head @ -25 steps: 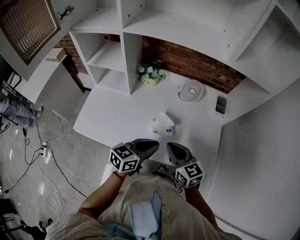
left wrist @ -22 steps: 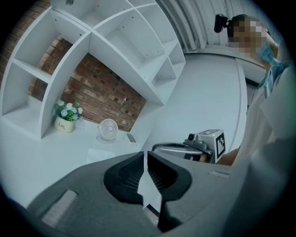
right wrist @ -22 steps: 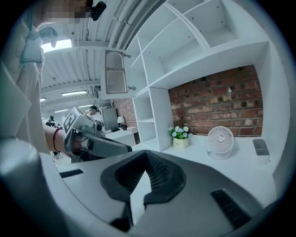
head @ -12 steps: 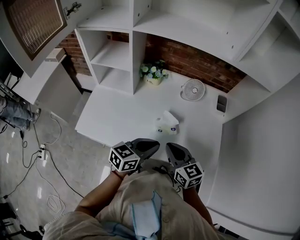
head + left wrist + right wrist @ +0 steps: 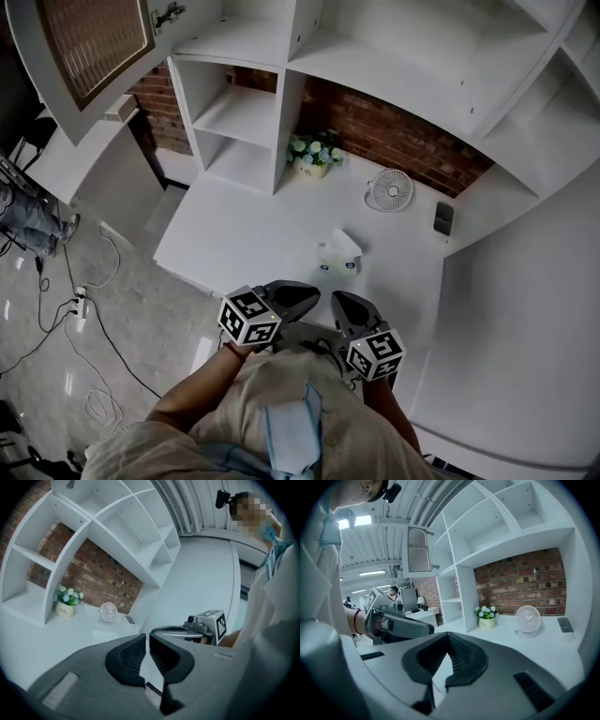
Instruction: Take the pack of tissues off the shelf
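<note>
While the pack of tissues (image 5: 338, 255) sits on the white desk (image 5: 234, 234), out in front of the shelf (image 5: 239, 112), left hand-held gripper (image 5: 312, 292) nearby, jaws a slit apart, empty, right hand-held gripper (image 5: 339, 300) closed, empty, flowerpot (image 5: 314, 155) and fan (image 5: 389, 190) behind.

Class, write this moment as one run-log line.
tissue pack: on counter, untouched | left gripper: slit open, empty | right gripper: shut, empty

Office (white shelves (image 5: 239, 108), brick wall (image 5: 403, 141))
</note>
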